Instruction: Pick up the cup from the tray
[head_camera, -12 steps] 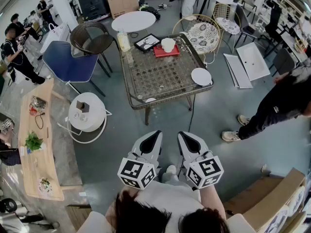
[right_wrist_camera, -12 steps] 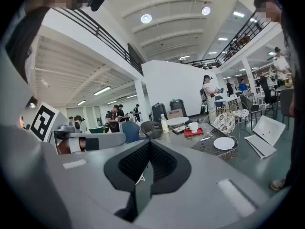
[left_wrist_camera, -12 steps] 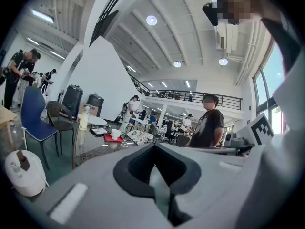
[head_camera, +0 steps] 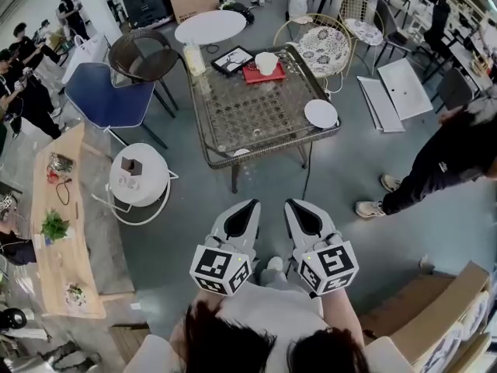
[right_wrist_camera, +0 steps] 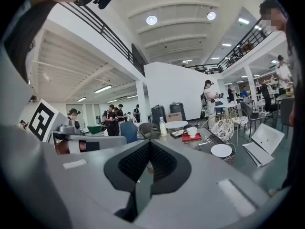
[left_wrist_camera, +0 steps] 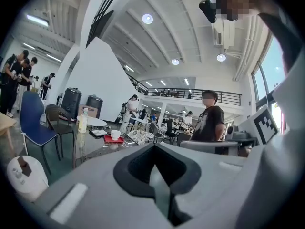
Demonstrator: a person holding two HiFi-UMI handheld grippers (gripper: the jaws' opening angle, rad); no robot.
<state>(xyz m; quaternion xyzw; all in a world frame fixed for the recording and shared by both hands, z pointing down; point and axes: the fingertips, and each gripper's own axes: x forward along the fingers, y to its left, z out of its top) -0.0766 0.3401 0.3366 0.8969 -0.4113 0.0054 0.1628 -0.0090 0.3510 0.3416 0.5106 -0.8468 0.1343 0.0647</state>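
Observation:
A white cup (head_camera: 266, 62) stands on a red tray (head_camera: 264, 74) at the far side of a glass-topped wicker table (head_camera: 256, 119). Both grippers hang close to my body, well short of the table. My left gripper (head_camera: 247, 208) and right gripper (head_camera: 293, 207) are side by side, jaws shut, with nothing held. The left gripper view shows the cup (left_wrist_camera: 115, 134) and tray (left_wrist_camera: 113, 140) small and far off beyond the shut left gripper (left_wrist_camera: 155, 149). Past the shut right gripper (right_wrist_camera: 148, 144), the right gripper view shows the cup (right_wrist_camera: 192, 131) on the tray (right_wrist_camera: 190, 137).
On the table are also a white plate (head_camera: 321, 113), a bottle (head_camera: 189, 55) and a black-framed board (head_camera: 233, 59). A blue chair (head_camera: 109, 92), a dark wicker chair (head_camera: 144, 57) and a white round unit (head_camera: 138, 179) stand to the left. A person (head_camera: 446, 162) stands at right.
The table has slid slightly upward in the head view. Both grippers stay shut and keep nearly the same place.

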